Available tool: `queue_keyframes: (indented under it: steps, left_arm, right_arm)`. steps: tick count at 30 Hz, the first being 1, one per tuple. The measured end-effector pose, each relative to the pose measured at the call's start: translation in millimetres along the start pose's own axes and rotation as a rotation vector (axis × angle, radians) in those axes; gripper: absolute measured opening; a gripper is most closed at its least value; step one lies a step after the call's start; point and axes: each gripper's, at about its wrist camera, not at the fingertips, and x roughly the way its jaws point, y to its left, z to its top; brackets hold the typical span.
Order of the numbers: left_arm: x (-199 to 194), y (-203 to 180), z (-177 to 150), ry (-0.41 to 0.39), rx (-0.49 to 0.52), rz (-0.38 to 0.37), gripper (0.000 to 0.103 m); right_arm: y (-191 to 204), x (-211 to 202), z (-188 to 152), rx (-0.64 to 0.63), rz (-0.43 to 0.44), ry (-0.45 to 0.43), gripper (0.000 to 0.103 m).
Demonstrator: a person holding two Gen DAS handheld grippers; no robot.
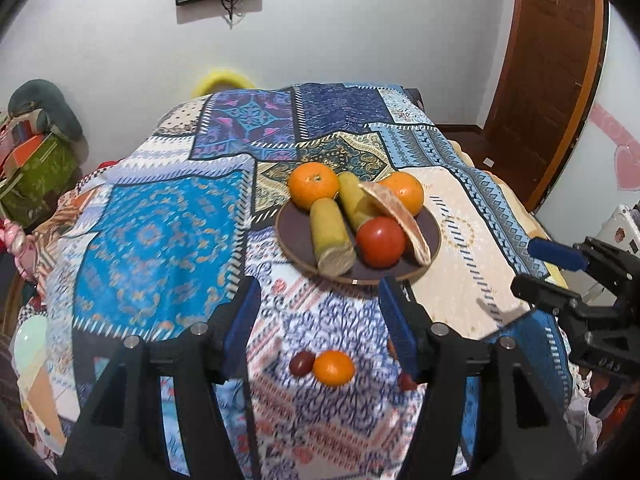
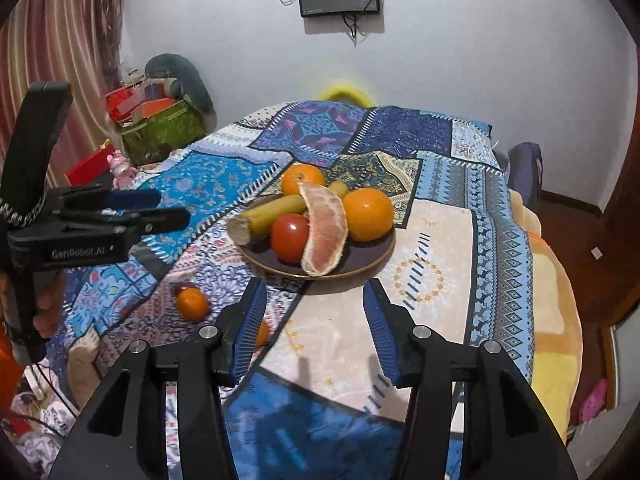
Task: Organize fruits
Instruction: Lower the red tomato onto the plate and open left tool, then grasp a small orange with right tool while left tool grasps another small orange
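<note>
On a patchwork cloth (image 1: 160, 216) sits a dark plate (image 1: 294, 236) piled with two oranges, a tomato, a grapefruit wedge and two cane pieces lying lengthwise, cut ends toward the viewer; near the front edge, off the plate, lie a small orange (image 1: 334, 368) touching a dark cherry tomato (image 1: 302, 363); left gripper (image 1: 320, 322) hovers above them, jaws wide and empty; right gripper (image 2: 314, 330) likewise wide, empty; gathering seems underway; next, probably lower the left gripper around the small orange.
</note>
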Motion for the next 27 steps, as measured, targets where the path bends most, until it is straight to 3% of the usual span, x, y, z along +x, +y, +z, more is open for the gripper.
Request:
queue_keyframes:
  steps: [6, 12, 19, 27]
  left_arm:
    - [-25.6, 5.3, -19.2, -0.021, 0.0, 0.005, 0.068]
    - [-30.1, 9.7, -35.9, 0.001, 0.002, -0.008, 0.07]
    - [-14.3, 20.3, -54.1, 0.053, -0.016, -0.015, 0.07]
    - [25.3, 23.6, -72.2, 0.14, -0.035, -0.06, 0.07]
  right_arm:
    - [19.9, -12.1, -0.3, -0.021, -0.034, -0.02, 0.061]
    - [36.5, -13.3, -2.2, -0.037, -0.044, -0.018, 0.064]
    - [50.0, -0.9, -6.7, -0.051, -0.044, 0.011, 0.065]
    - [53.8, 35.5, -20.8, -0.047, -0.025, 0.101, 0.065]
